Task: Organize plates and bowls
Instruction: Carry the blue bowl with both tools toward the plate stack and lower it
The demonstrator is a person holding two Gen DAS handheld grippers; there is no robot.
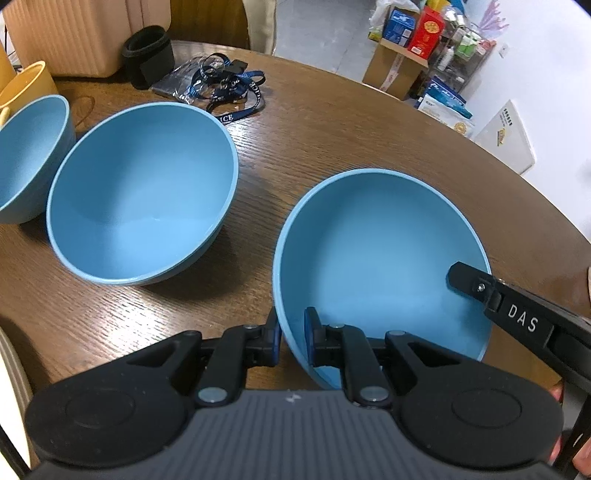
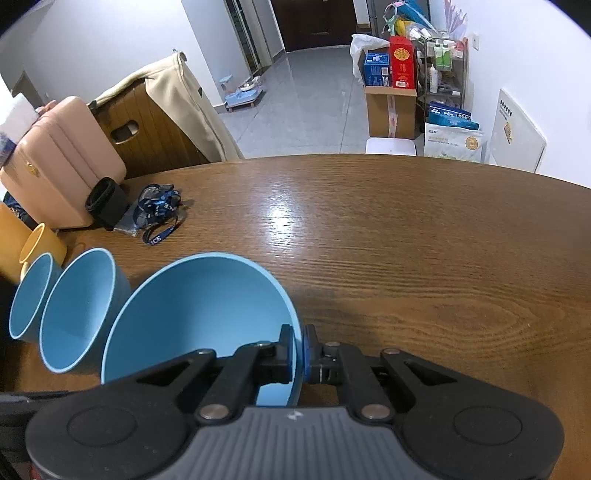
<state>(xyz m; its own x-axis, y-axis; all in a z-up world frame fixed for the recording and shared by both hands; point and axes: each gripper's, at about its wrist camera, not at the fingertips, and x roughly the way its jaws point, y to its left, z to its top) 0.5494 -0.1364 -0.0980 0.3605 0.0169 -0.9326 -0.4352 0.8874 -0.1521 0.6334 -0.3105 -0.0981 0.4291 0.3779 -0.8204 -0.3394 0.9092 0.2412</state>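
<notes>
1. Left wrist view: left gripper point(image 1: 293, 338) clamped on the near-left rim of a wide shallow blue matte bowl point(image 1: 380, 258), one pad outside the wall, one inside.
2. Same bowl sits on the round dark-brown wood-grain table point(image 1: 332, 140), right of centre, near the table's near edge.
3. Right gripper point(image 1: 469, 282) comes in from the right edge, black with white "DAS" lettering; its finger lies over the bowl's right rim. Jaw gap not readable from this angle.
4. Second large blue bowl point(image 1: 144, 192) stands left of the held one, apart from it, empty.
5. Smaller deep blue bowl point(image 1: 29, 155) at the left edge, touching or just beside the second bowl; cannot tell which.
6. Yellow cup point(image 1: 27, 83) behind the small bowl, partly cut off.
7. Dark-blue lanyard bundle point(image 1: 225, 88) and black fabric cylinder point(image 1: 147, 55) at the far side of the table, pink ribbed case point(image 1: 74, 33) behind them.
8. Right wrist view: right gripper point(image 2: 299, 354) closed tight on the right rim of the wide blue bowl point(image 2: 199, 314), wall pinched between the pads.
9. The two other blue bowls point(image 2: 77, 314) point(image 2: 29, 295) line up to the left, yellow cup point(image 2: 42, 240) behind them.
10. Lanyards point(image 2: 159, 210), black cylinder point(image 2: 107, 199) and pink case point(image 2: 62, 158) far left on the table point(image 2: 406, 240).
11. Cardboard box point(image 2: 389, 110) with red and blue packages on the floor beyond the table.
</notes>
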